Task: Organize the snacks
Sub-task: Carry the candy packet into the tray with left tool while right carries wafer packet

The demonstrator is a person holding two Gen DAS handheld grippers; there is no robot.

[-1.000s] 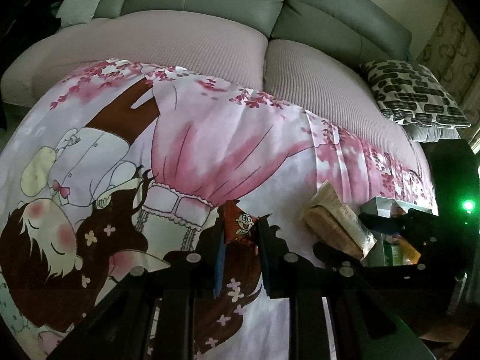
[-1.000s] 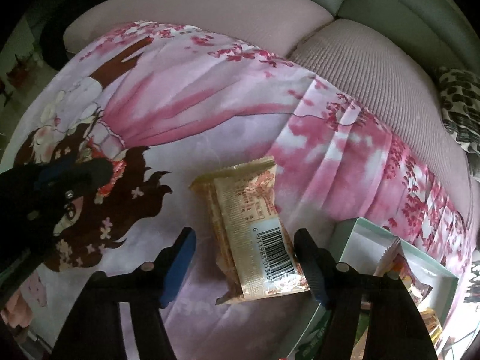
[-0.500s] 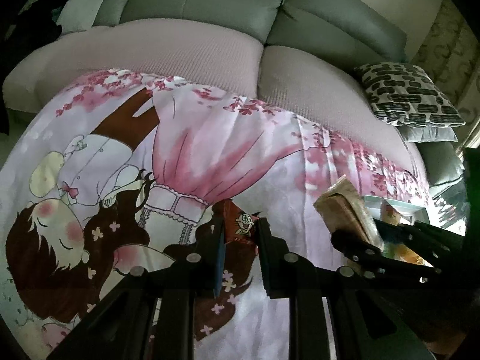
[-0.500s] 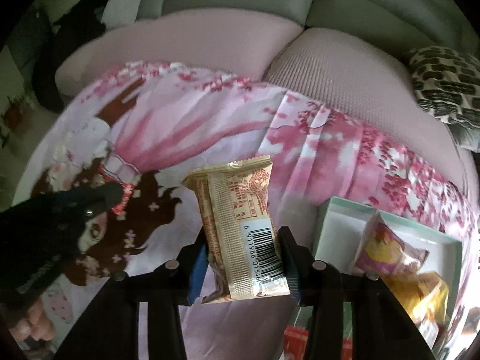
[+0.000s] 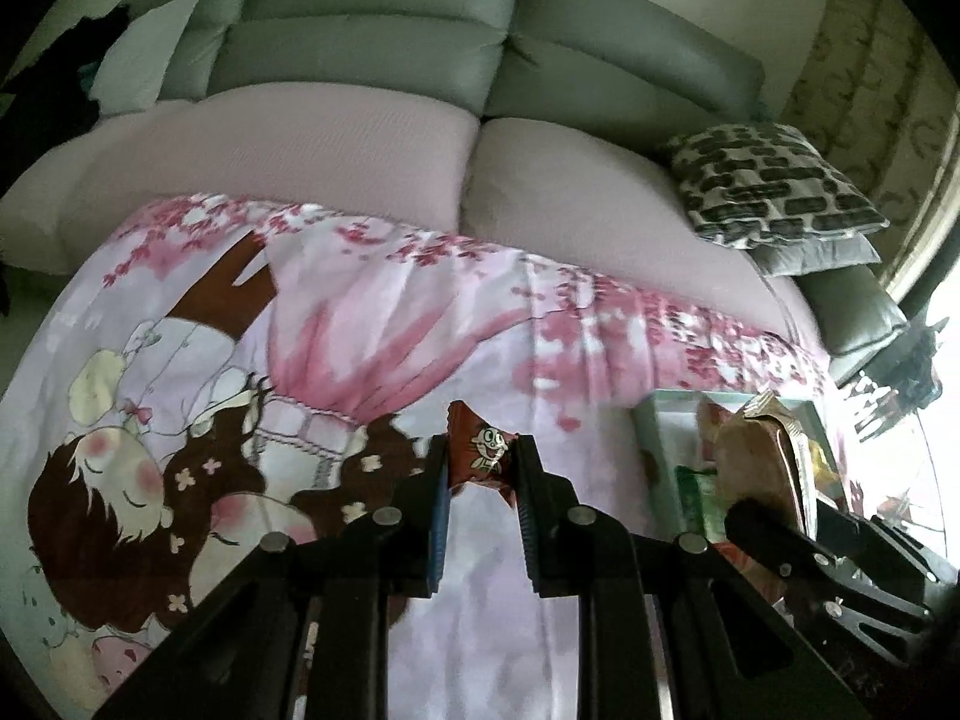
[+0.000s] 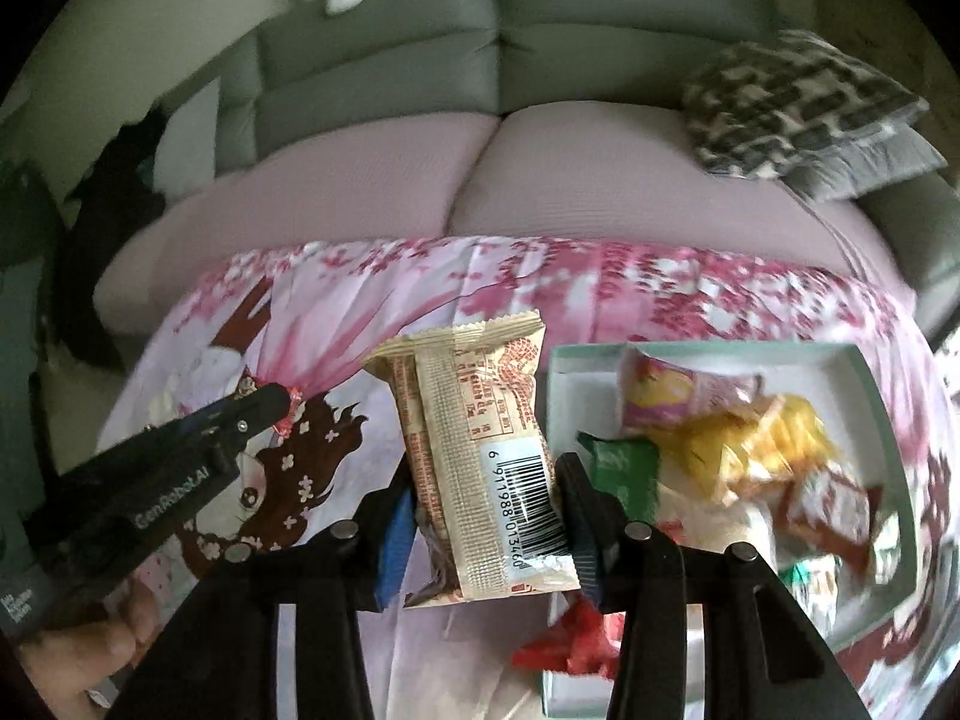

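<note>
Your left gripper is clamped tight on a small brown snack packet with a cartoon face, the packet pinched upright between the two pads and lifted clear of the pink printed sheet below it. Your right gripper has its jaws pressed against both sides of a beige wafer pack, barcode end nearest the camera, the pack standing up out of the fingers and off the sheet. In the right wrist view, just right of that pack lies the pale green box, open, with a pink packet, a yellow packet, a green packet and a red wrapper inside it; their exact arrangement is blurred. Your left gripper shows there too, at the left edge, with your hand under it. Beyond the sheet runs the sofa, mauve seats and grey backs, with a black-and-white patterned cushion at its right end.
</note>
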